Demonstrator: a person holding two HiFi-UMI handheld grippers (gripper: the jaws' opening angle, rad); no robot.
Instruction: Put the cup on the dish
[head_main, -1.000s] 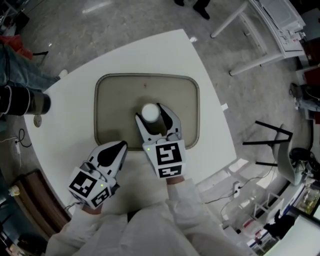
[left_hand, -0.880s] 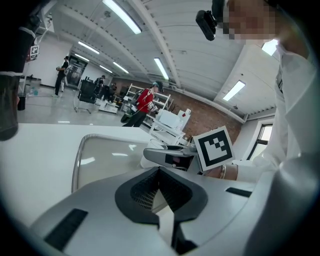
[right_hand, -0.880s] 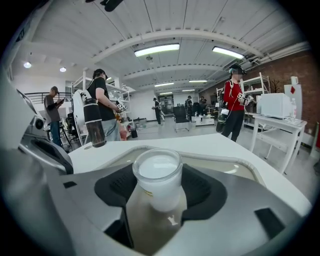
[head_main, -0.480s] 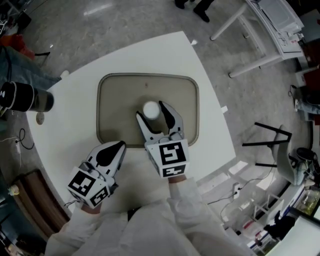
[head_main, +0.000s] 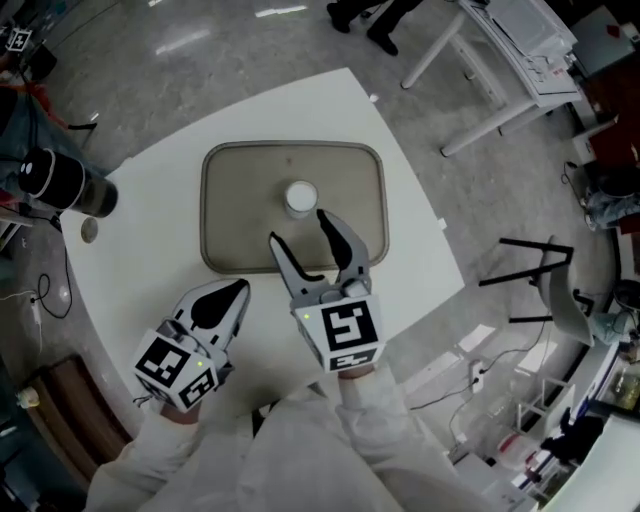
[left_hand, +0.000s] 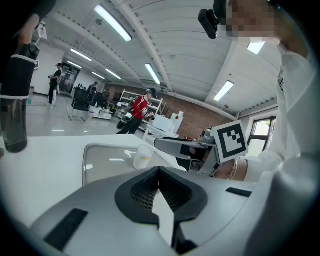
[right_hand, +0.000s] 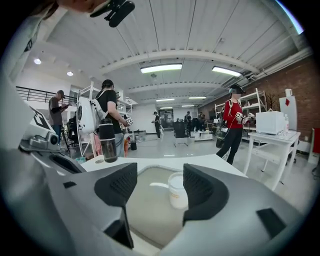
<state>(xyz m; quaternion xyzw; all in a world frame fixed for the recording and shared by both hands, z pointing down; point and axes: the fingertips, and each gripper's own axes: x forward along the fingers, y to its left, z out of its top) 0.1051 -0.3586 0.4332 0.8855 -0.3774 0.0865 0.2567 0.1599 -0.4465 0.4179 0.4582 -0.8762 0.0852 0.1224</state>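
On the white tabletop (head_main: 400, 230), the cup (head_main: 300, 197) stood upright near the middle of the dish (head_main: 230, 190), with our right tool (head_main: 300, 232) just short of it. We judged the main risk to be a stray push. The cup looked light (nothing that we could see weighed it down), so a jaw tip swung sideways or eased forward could have tipped it or skated it across the smooth dish. A lesser risk, we thought, was the dark bottle (head_main: 65, 182) at the tabletop's left edge, though it stood well apart from both tools. The right tool's jaws were spread wide and gripped nothing, with the cup beyond their tips and clear of them. Our left tool (head_main: 236, 292) hung near the dish's near-left corner, its jaws pressed together on nothing.
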